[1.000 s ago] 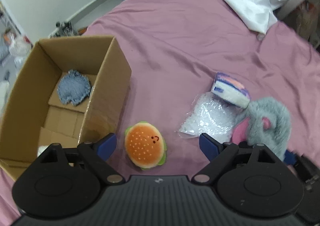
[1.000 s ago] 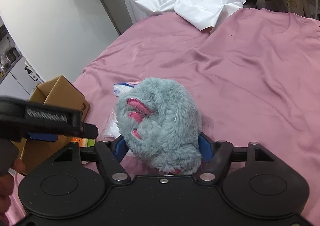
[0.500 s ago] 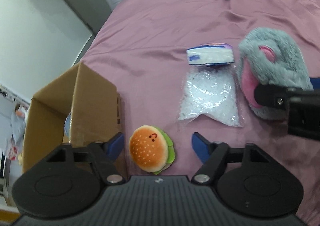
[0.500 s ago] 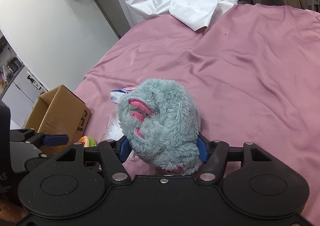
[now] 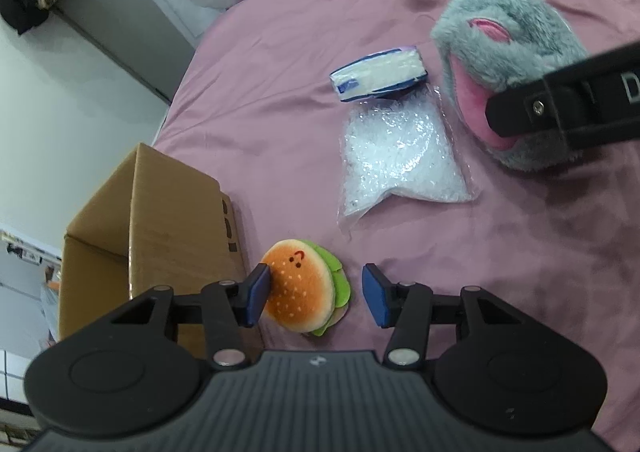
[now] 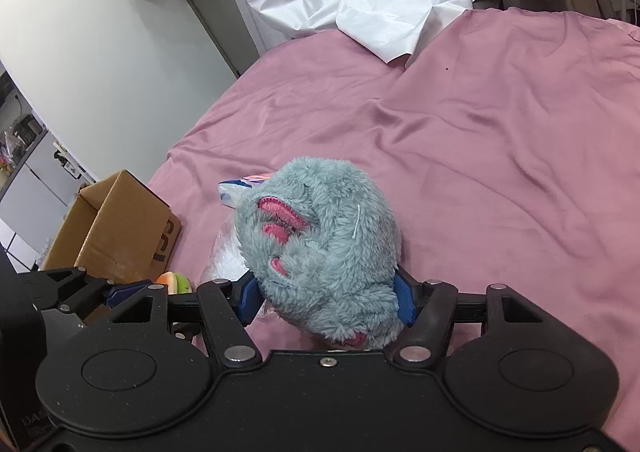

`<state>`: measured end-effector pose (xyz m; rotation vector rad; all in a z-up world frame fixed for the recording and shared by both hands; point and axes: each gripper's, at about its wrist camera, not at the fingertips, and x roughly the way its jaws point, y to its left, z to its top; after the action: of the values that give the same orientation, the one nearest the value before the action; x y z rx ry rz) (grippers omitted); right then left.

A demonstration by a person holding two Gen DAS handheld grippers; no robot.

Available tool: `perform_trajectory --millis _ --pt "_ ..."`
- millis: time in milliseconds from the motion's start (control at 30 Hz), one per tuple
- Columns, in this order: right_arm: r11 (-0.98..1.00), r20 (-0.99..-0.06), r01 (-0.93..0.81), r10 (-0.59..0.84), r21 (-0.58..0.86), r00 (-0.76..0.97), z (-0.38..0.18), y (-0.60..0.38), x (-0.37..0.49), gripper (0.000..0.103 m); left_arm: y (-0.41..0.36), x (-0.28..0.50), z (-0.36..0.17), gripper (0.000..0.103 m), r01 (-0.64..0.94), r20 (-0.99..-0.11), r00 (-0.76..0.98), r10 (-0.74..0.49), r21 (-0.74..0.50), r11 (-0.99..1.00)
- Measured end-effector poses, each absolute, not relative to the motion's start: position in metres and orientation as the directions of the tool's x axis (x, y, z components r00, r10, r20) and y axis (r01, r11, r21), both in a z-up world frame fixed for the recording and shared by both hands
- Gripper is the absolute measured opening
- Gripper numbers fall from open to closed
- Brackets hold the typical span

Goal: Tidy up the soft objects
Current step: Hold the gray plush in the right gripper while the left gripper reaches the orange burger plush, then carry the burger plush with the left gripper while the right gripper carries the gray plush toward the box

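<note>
The left claw [image 5: 316, 298] gapes around one burger plush [image 5: 301, 286] on the bed [image 5: 280, 100], one cardboard box [image 5: 160, 212] just left. Beyond lie one clear bag [image 5: 400, 160] and one tissue pack [image 5: 378, 74]. The right claw [image 6: 326, 298] clenches one grey plush [image 6: 320, 240].

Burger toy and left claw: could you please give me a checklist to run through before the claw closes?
1. Burger between left claw fingers: ok.
2. Claw open wide enough: ok.
3. Burger centred: not ok, it touches the finger nearer the box.
4. Box open on top: ok.
5. Room inside box: cannot tell.
6. Right claw and grey plush apart from burger: ok.
</note>
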<state>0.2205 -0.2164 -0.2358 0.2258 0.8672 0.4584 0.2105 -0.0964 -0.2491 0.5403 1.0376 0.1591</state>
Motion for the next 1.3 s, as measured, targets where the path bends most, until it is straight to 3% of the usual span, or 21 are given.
perform_trajectory --millis 100,167,267,633,1300 --pt "0.882 -0.679 -0.295 0.471 0.367 0.564 -0.235 -0.216 0.219 0.06 -0.095 0.207 -0.249 0.05 0.131 -0.771 0.519 0.369 0.498 0.857" --pt "0.884 -0.678 -0.289 0.468 0.368 0.567 -0.235 -0.217 0.218 0.059 -0.092 0.206 -0.249 0.036 0.123 -0.782 0.507 0.362 0.481 0.868" --pt "0.888 -0.681 -0.285 0.46 0.362 0.57 -0.234 -0.217 0.216 0.059 -0.087 0.206 -0.247 0.028 0.124 -0.795 0.503 0.339 0.455 0.882" --pt "0.903 -0.689 -0.254 0.429 0.347 0.585 -0.229 -0.222 0.203 0.059 -0.074 0.203 -0.232 0.016 0.111 -0.807 0.528 0.264 0.374 0.921" --pt "0.939 -0.697 -0.189 0.34 0.287 0.631 -0.211 -0.22 0.158 0.058 -0.054 0.179 -0.178 0.015 0.086 -0.792 0.608 0.059 0.139 0.987"
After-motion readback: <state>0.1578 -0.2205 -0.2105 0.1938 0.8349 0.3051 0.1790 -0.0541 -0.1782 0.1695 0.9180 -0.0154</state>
